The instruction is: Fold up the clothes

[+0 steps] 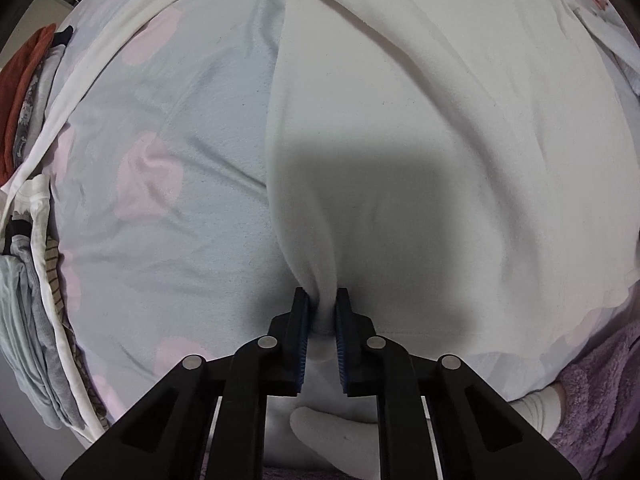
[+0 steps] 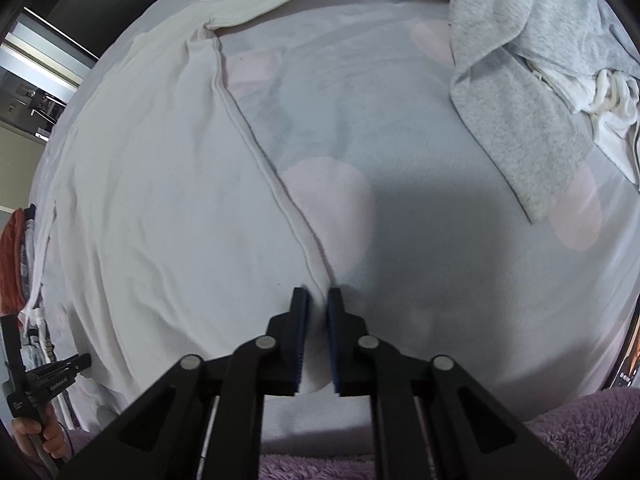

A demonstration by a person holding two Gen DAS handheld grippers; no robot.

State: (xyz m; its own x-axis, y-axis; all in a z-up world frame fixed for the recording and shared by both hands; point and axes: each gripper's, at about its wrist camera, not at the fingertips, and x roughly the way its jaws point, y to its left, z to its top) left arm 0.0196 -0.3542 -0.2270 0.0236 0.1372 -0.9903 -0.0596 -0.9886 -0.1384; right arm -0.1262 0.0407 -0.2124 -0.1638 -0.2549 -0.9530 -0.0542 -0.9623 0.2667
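While the white long-sleeved top [image 1: 440, 128] lies spread flat on the pale blue, pink-spotted bedsheet [image 1: 168, 184], each claw is clenched on a near corner of it. The left gripper [image 1: 322, 312] pinches a bunched tuck of the hem at the top's left side edge; the right gripper [image 2: 318, 308] clamps the seamed right side edge. The top's long axis runs away from both claws, neither nearer — so a fold goes forward. Bare sheet flanks it; a clothes pile [image 1: 28, 128] sits far left, a grey garment [image 2: 520, 92] far right.
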